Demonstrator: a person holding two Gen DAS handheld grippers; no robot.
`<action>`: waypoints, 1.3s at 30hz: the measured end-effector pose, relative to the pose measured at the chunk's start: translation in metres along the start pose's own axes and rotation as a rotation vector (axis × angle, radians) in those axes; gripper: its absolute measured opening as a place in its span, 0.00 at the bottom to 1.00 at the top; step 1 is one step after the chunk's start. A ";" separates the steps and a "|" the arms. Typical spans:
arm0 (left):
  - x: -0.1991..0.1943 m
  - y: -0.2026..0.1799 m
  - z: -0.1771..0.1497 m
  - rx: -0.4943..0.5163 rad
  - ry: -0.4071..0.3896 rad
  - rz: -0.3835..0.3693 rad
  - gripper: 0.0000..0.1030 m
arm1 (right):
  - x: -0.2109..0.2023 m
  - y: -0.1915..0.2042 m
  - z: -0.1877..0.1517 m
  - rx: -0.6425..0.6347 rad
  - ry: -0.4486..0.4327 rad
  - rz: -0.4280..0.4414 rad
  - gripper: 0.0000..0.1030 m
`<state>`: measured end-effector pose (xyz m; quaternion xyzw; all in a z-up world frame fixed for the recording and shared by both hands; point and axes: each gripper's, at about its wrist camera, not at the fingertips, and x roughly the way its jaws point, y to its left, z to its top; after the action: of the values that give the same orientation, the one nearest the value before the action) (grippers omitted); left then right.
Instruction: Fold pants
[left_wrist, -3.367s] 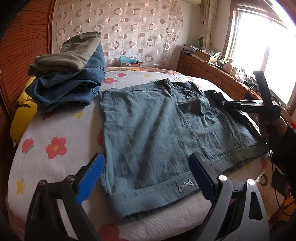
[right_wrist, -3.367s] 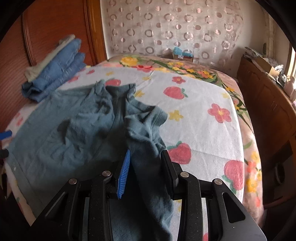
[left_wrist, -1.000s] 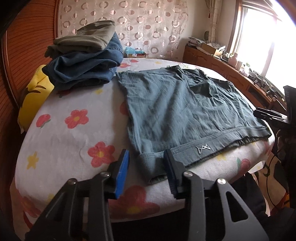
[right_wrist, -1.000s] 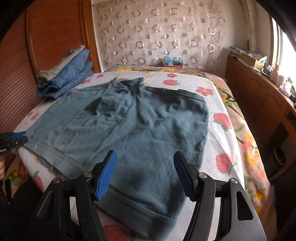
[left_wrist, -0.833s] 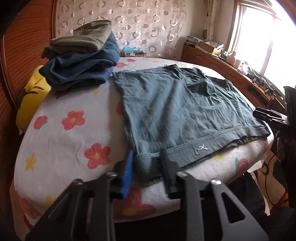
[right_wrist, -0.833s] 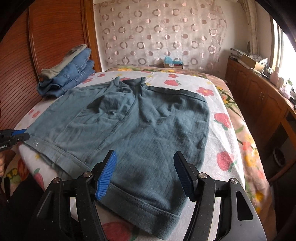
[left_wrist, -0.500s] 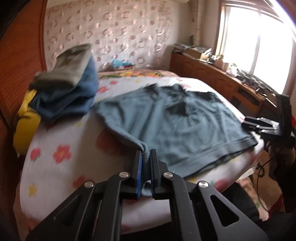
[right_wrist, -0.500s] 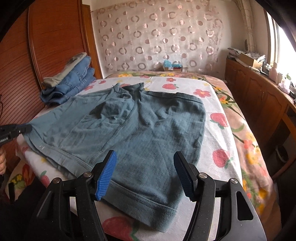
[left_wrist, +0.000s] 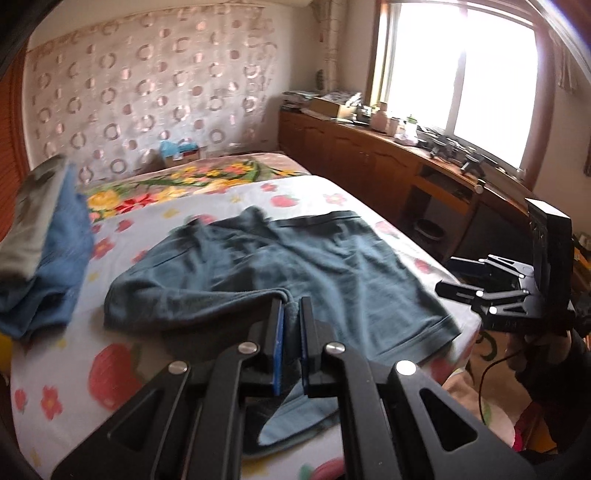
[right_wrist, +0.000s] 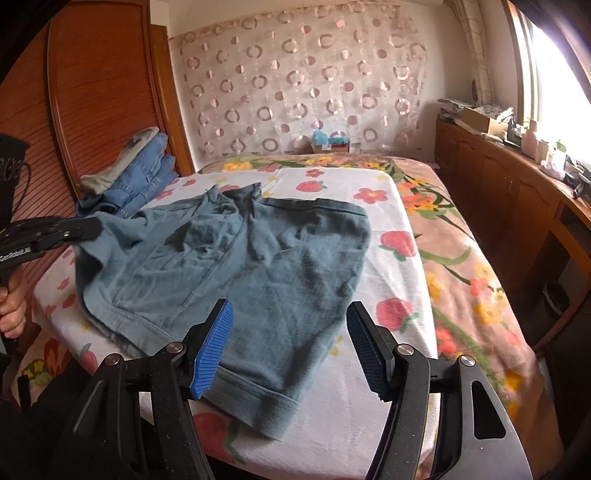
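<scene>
Grey-blue pants (left_wrist: 314, 273) (right_wrist: 258, 266) lie spread on the flowered bed (right_wrist: 388, 417). My left gripper (left_wrist: 290, 314) (right_wrist: 86, 227) is shut on a corner of their hem and holds it lifted, so that side of the cloth is drawn up and over toward the middle. My right gripper (right_wrist: 290, 350) (left_wrist: 448, 277) hangs open above the near leg's hem, with nothing between its blue pads (right_wrist: 212, 349). The cloth inside the left jaws is mostly hidden by the pads.
A stack of folded jeans and a khaki garment (right_wrist: 129, 173) (left_wrist: 40, 251) sits at the bed's left by the wooden headboard (right_wrist: 103, 92). A wooden cabinet (right_wrist: 509, 192) with clutter runs along the right under the window. A person's hand (right_wrist: 13, 308) grips the left tool.
The left gripper closed on the hem corner at the bed's edge, then rose and carried it inward over the pants. The right gripper stayed open and drifted slightly.
</scene>
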<state>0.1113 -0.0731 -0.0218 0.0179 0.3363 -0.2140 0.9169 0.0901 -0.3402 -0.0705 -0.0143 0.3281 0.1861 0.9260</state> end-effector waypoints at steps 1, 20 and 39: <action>0.004 -0.007 0.005 0.011 0.001 -0.009 0.03 | -0.002 -0.002 0.000 0.002 -0.004 0.000 0.64; 0.037 -0.061 0.024 0.094 0.049 -0.019 0.19 | -0.023 -0.021 -0.005 0.035 -0.025 -0.012 0.64; 0.006 0.014 -0.019 -0.029 0.030 0.073 0.62 | 0.013 0.025 0.005 -0.008 0.014 0.066 0.60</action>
<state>0.1097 -0.0594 -0.0419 0.0203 0.3523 -0.1754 0.9191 0.0933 -0.3116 -0.0723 -0.0082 0.3344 0.2178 0.9169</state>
